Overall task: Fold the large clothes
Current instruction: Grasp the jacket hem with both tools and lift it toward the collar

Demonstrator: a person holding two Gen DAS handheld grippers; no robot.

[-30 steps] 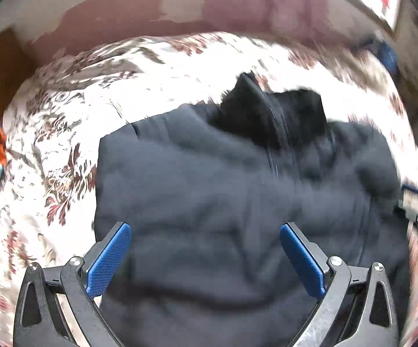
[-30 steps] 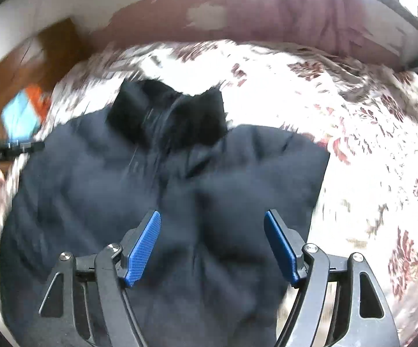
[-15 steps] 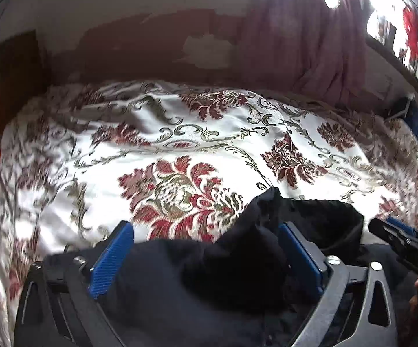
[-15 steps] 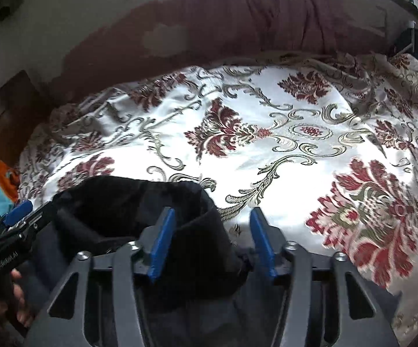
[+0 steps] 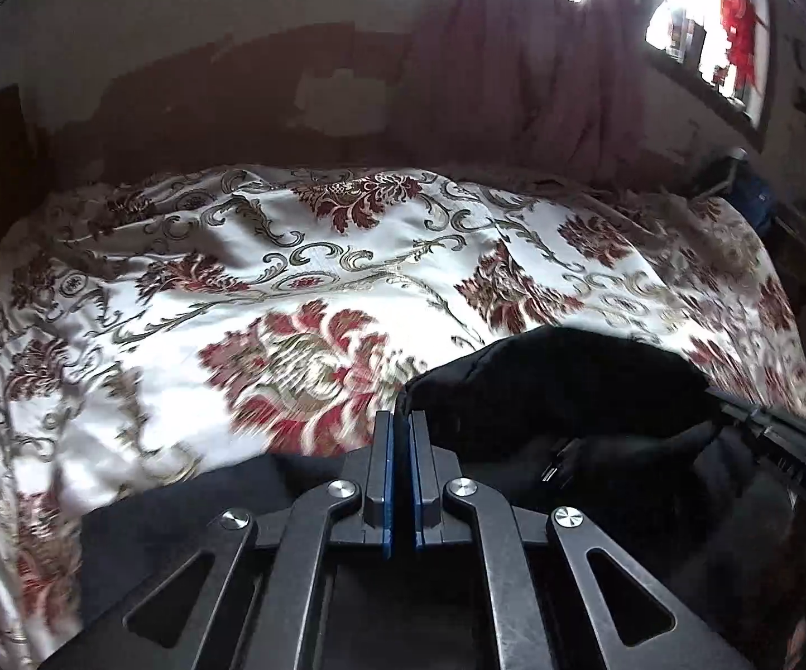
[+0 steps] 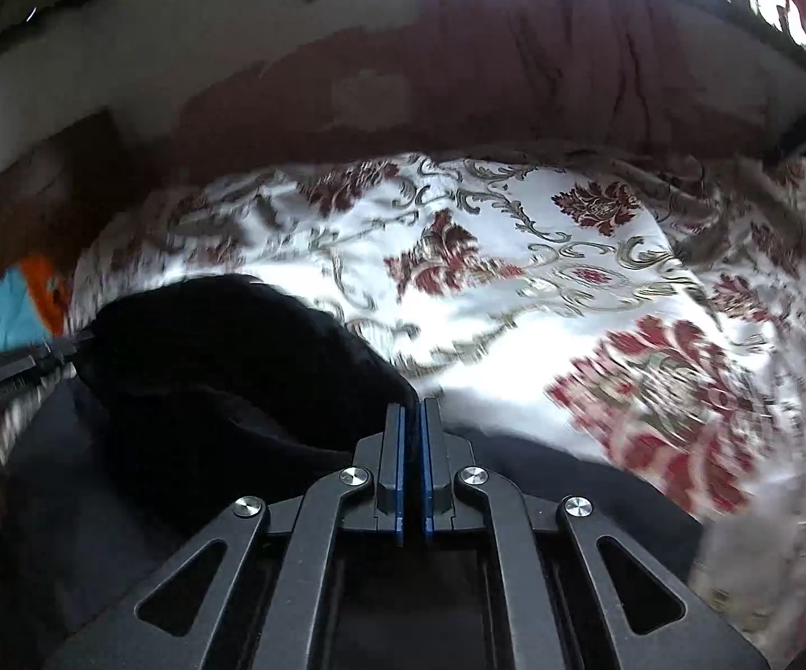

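A dark navy jacket (image 5: 180, 530) lies on the bed, its black collar (image 5: 570, 385) standing up in a hump. My left gripper (image 5: 400, 424) has its blue pads closing together at the collar's left end, with the fabric edge pinched at their tips. In the right wrist view the collar (image 6: 224, 357) sits to the left, and my right gripper (image 6: 413, 413) is closing on its right end the same way. Each view shows the other gripper's dark body at the far side of the collar. The jacket's lower part is hidden under the grippers.
A white bedspread (image 5: 291, 290) with red flowers and grey scrolls stretches ahead to a dark wall. A mauve curtain (image 5: 514, 56) hangs under bright windows. A blue and orange item (image 6: 18, 312) lies beyond the bed's left side.
Both grippers travelled up over the jacket from its body to the collar. Their jaws went from wide open to closed together at the two ends of the collar.
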